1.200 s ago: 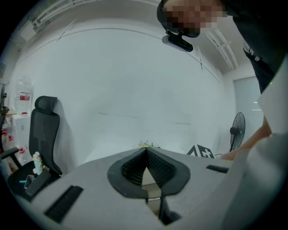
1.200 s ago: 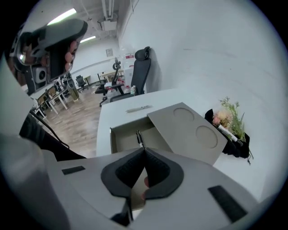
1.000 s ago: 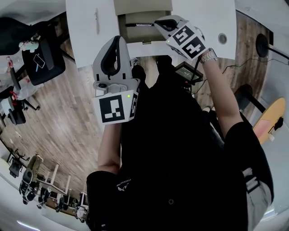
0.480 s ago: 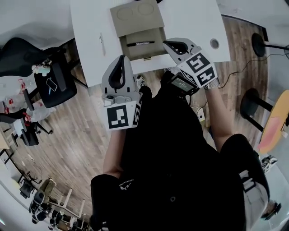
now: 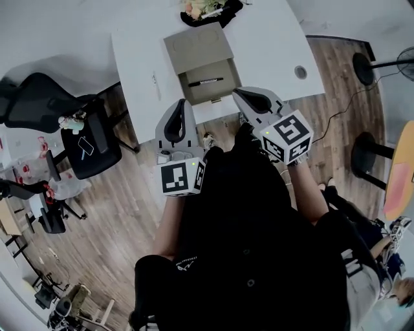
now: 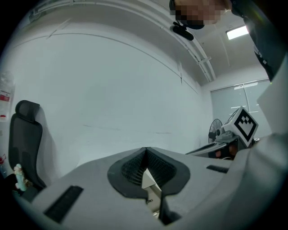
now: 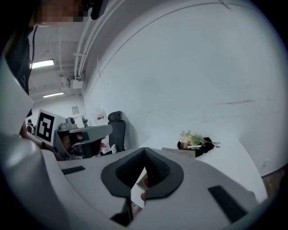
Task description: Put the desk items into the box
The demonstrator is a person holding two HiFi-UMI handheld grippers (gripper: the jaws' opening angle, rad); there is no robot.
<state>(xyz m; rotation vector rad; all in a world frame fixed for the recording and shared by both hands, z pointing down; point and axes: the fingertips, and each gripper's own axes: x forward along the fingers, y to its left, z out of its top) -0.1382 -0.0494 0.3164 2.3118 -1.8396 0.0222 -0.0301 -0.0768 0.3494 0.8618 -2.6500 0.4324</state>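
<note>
Bright, even lighting; heavy fisheye warping at edges.

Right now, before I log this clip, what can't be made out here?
Head view: the dark bundle with flowers is cut by the top edge; the thin item left of the box is too small to name.
Left gripper view: the left gripper's shut tongs hide the desk.
Right gripper view: box contents sit behind the right gripper.

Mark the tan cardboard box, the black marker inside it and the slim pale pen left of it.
Tan cardboard box [image 5: 197,46], head view, on its open lid.
Black marker [image 5: 206,82], head view, mid-barrel.
Slim pale pen [image 5: 155,85], head view, mid-length.
</note>
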